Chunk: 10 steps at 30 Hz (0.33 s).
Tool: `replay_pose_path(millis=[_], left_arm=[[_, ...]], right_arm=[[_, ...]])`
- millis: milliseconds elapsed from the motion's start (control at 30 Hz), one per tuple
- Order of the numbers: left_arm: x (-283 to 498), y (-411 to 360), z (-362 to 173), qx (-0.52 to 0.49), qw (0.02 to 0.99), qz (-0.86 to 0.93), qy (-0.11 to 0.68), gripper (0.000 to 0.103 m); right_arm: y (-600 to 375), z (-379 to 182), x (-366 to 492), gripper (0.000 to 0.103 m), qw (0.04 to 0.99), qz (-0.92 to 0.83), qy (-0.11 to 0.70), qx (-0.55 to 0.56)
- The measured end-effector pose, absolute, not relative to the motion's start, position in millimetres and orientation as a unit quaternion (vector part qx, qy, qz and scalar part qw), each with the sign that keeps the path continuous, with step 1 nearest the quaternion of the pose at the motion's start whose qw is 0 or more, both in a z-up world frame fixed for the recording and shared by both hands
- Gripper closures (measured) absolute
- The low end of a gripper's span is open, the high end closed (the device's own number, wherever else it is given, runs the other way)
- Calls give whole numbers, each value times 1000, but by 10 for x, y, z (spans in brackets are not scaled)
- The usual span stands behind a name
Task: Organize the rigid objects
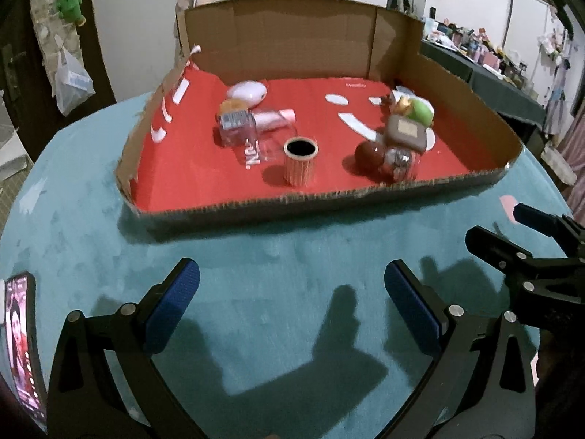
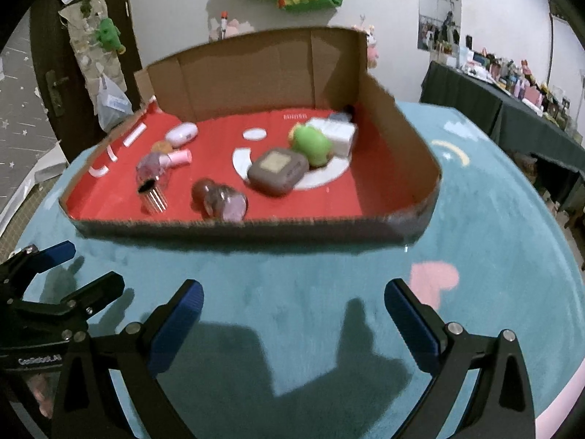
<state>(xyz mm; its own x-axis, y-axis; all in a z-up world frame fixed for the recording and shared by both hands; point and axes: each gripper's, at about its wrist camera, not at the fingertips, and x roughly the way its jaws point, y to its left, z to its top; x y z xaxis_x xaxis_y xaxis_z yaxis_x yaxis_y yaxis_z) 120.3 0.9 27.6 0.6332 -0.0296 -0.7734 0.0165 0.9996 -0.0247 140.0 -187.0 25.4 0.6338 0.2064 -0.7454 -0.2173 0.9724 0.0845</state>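
A cardboard tray with a red floor sits on the teal table; it also shows in the right wrist view. It holds a striped cup, a clear bottle, a white oval case, a grey case, a green toy and round balls. In the right wrist view the grey case, green toy and cup show too. My left gripper is open and empty, in front of the tray. My right gripper is open and empty, beside it.
A phone with a lit screen lies at the table's left edge. The right gripper's fingers show at the left view's right side. A dark table crowded with small items stands at the far right. A door is behind left.
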Motion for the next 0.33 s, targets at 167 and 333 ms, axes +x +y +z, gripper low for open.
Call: replay_pose_path(millis=[167,333], left_arm=[[1187,-29,236,-14,901,-25,432,0],[1210,-27,169,-17,896,-19,443,0]], right_arm=[[-1902,140,1405,1,898,111,425,-2],[-1903,106,1406,1,897,108,428,-3]])
